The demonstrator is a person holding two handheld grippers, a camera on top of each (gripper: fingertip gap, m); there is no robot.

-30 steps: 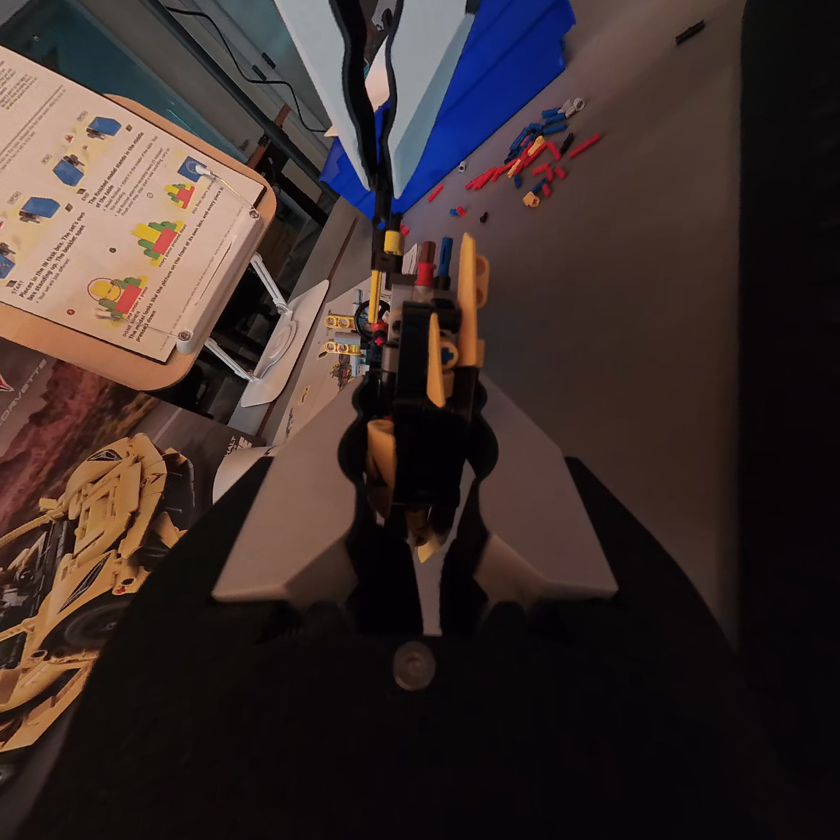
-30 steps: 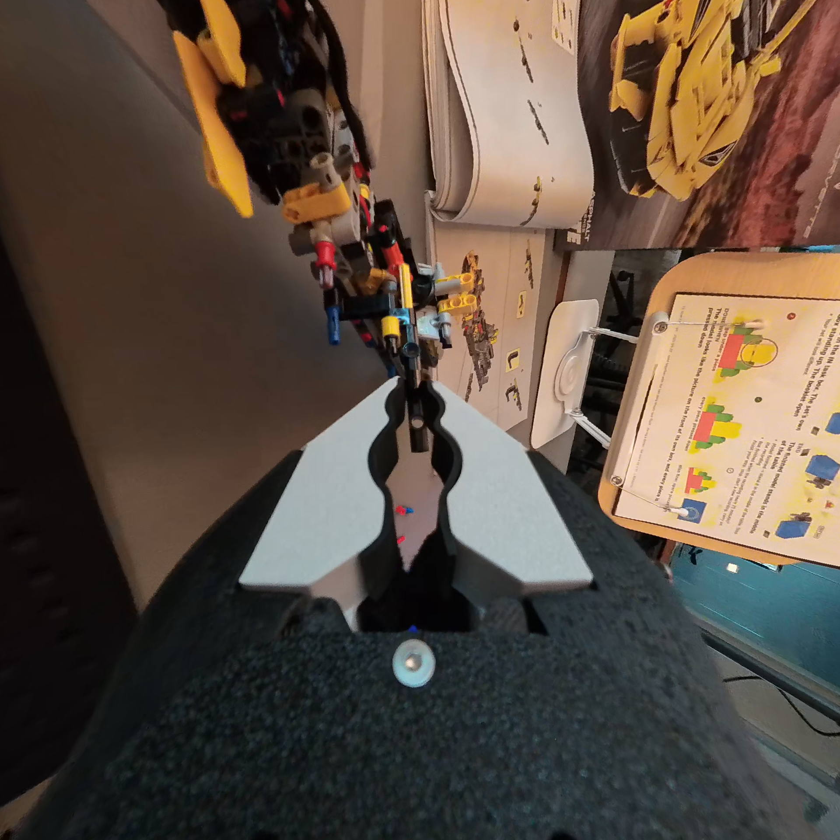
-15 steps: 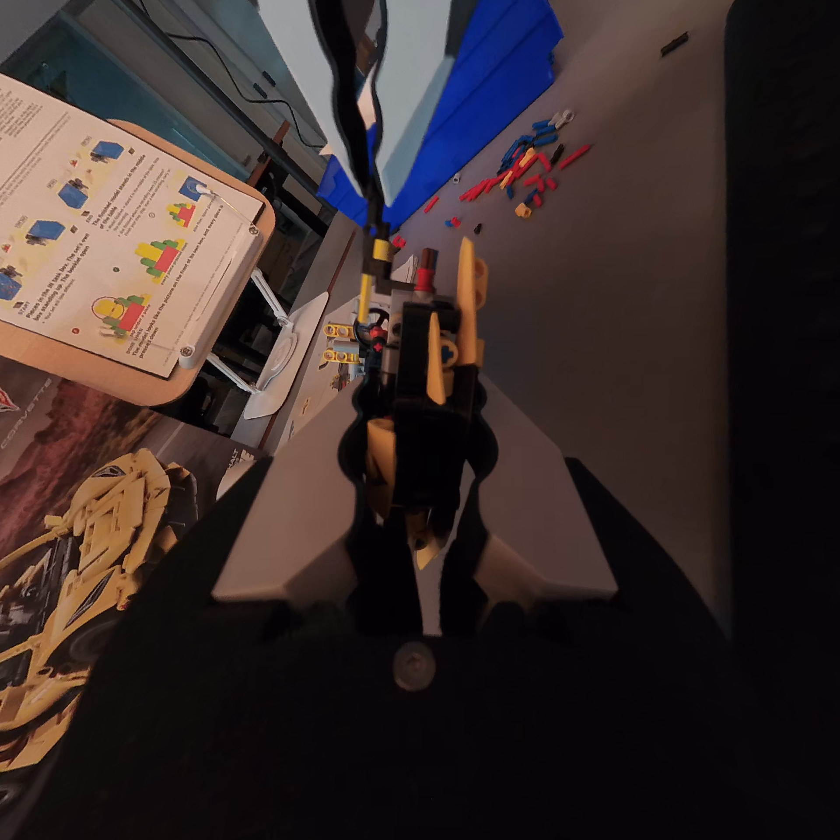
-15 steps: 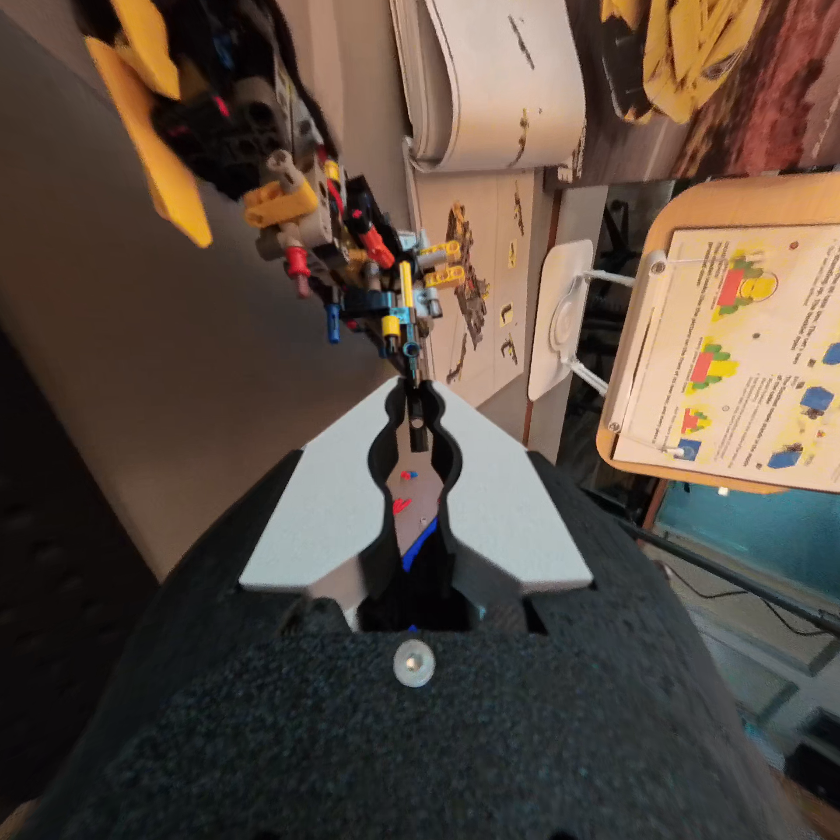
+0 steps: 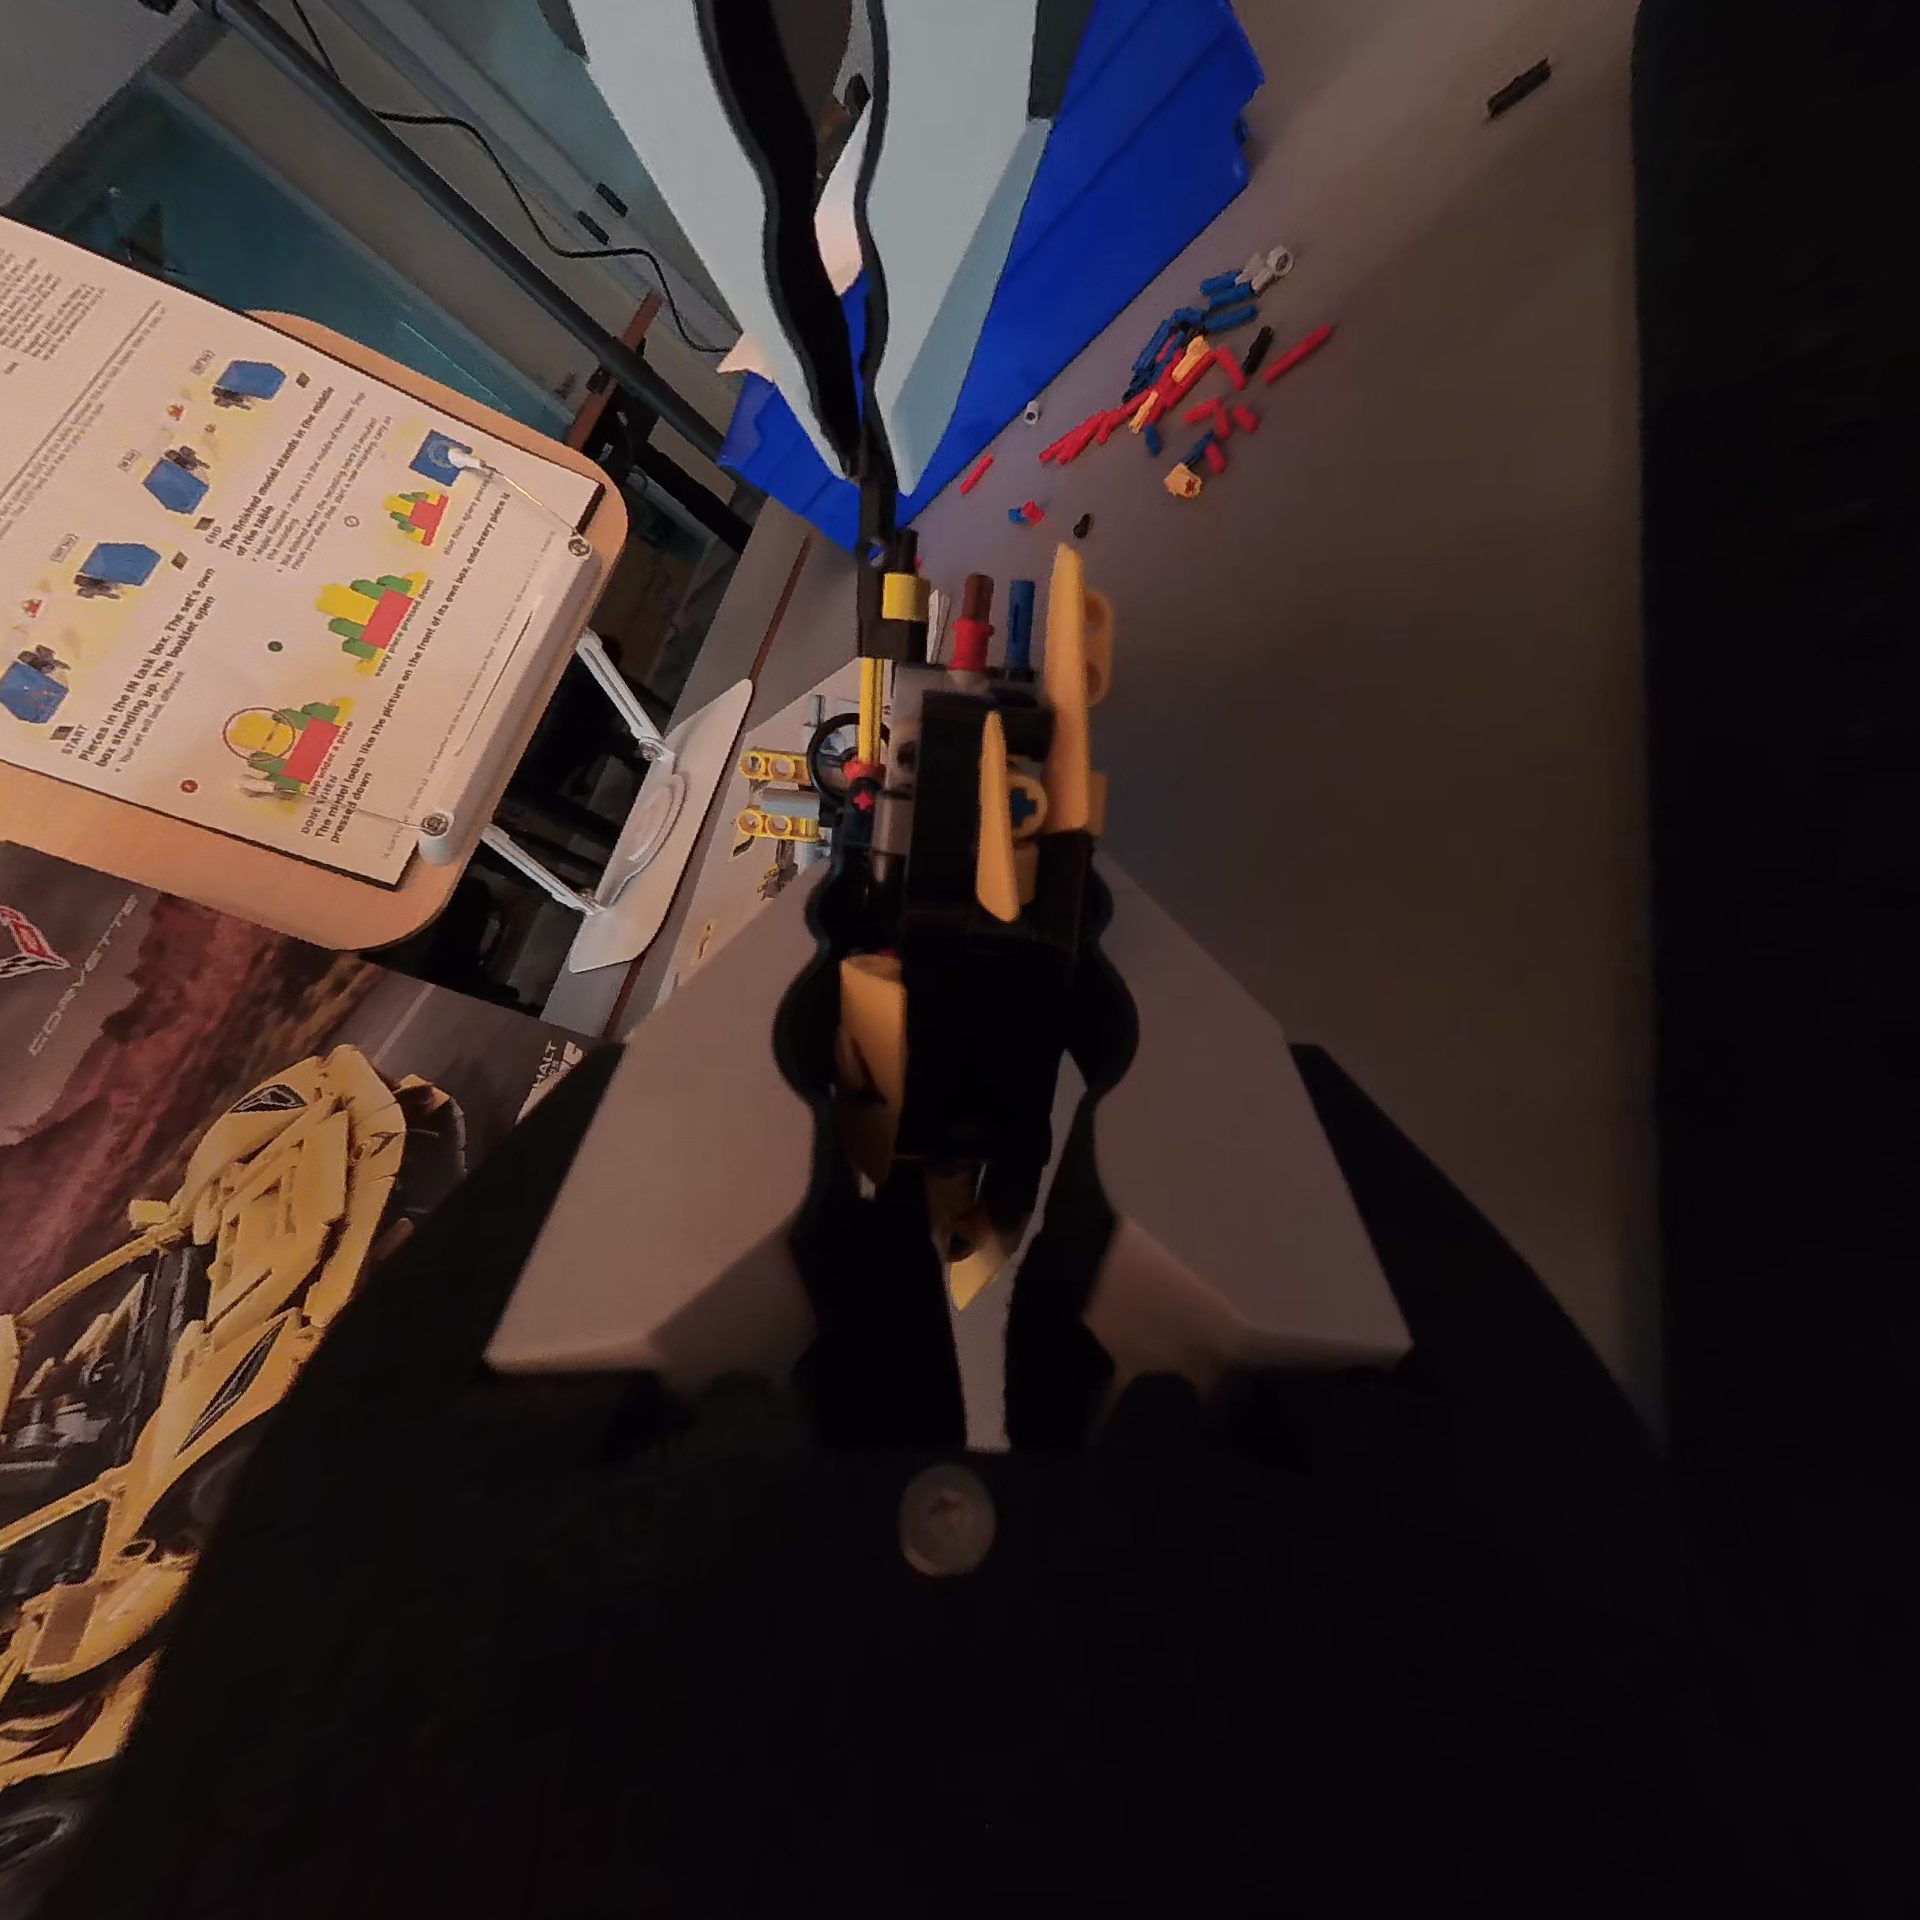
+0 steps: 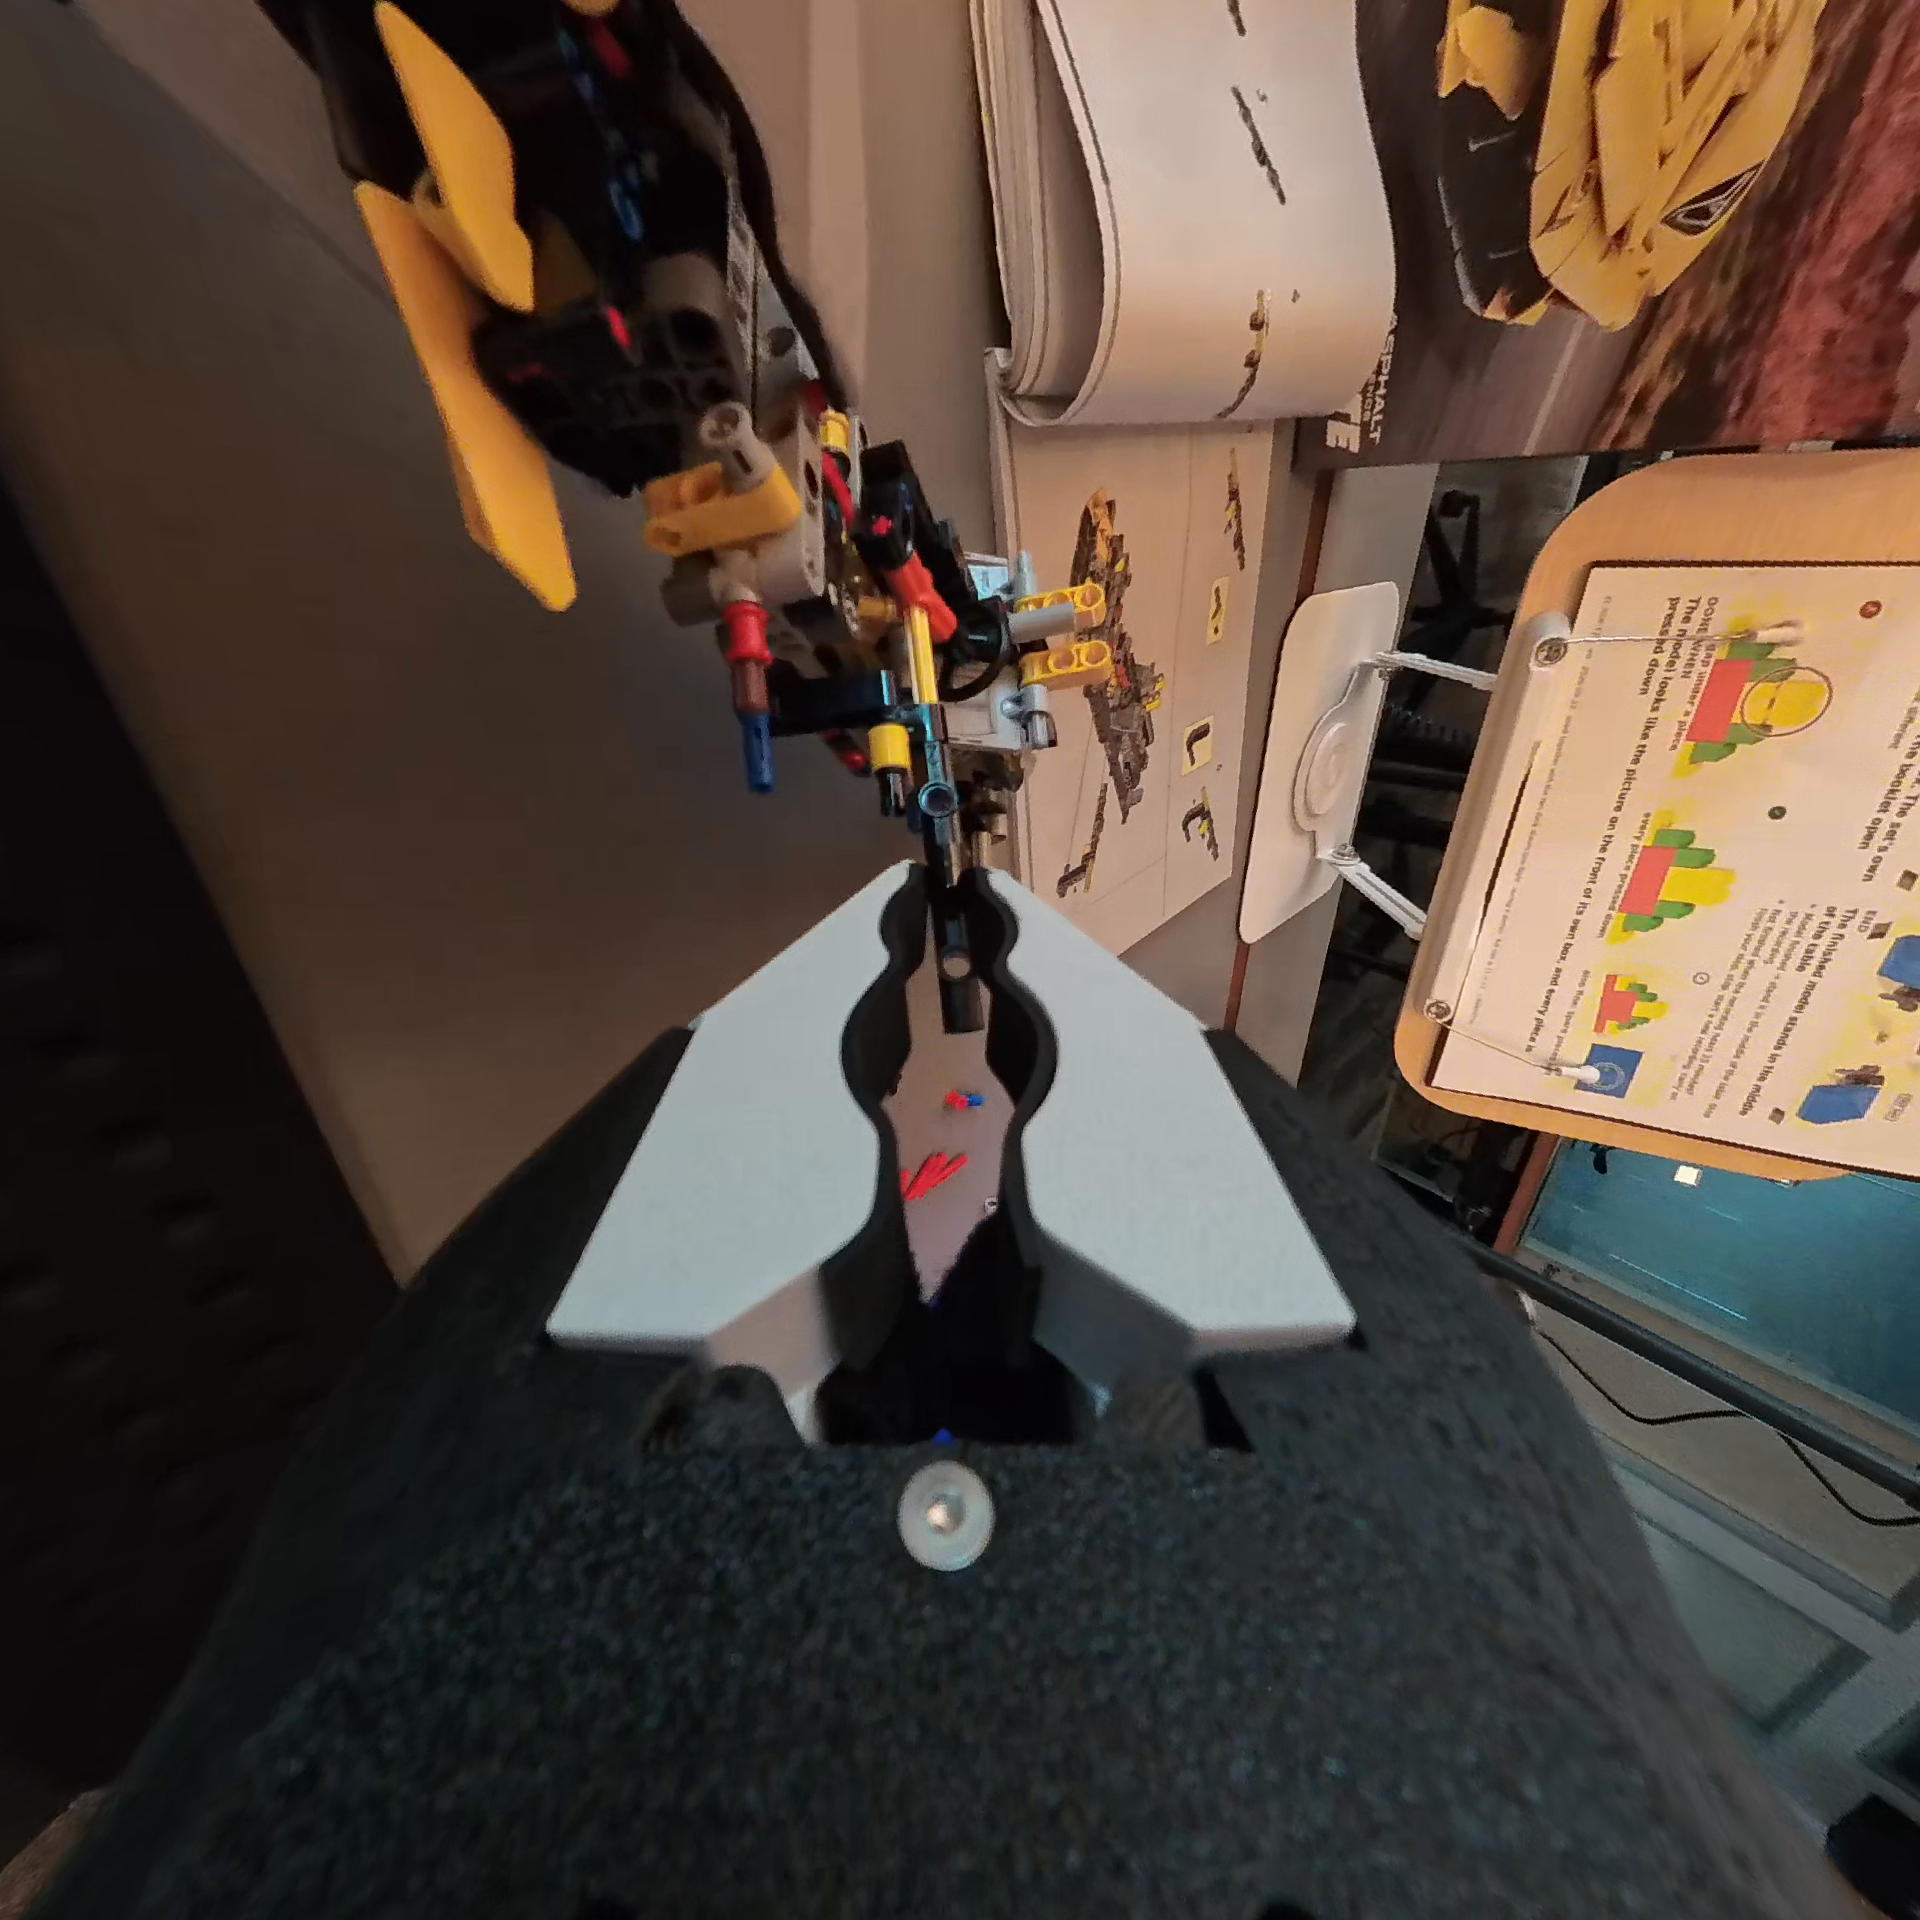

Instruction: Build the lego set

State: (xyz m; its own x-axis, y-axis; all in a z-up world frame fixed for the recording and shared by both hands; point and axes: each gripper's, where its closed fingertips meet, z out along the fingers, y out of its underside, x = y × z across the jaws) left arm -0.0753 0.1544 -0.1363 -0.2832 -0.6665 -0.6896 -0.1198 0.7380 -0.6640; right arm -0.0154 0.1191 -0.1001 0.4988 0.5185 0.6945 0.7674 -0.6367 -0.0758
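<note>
My left gripper (image 5: 951,997) is shut on the black and yellow lego car assembly (image 5: 977,831), held above the grey table. The assembly also shows in the right wrist view (image 6: 727,488), at the upper left. My right gripper (image 6: 951,914) is shut on a thin black beam (image 6: 951,956) whose far end meets the assembly at a teal connector (image 6: 935,800). In the left wrist view the right gripper (image 5: 868,457) comes down from the top onto the same beam, above a yellow bush (image 5: 902,597).
A pile of loose red, blue and yellow pins (image 5: 1184,384) lies on the grey table (image 5: 1351,727) by blue bins (image 5: 1091,229). The open instruction booklet (image 6: 1143,623), the set's box (image 5: 156,1247) and a task sheet on a wooden stand (image 5: 260,623) are at the side. The gap from one gripper's tips to the other's is roughly 9 cm.
Both grippers keep their hold. The right gripper with the black beam has shifted slightly against the assembly, and the views have tilted a little.
</note>
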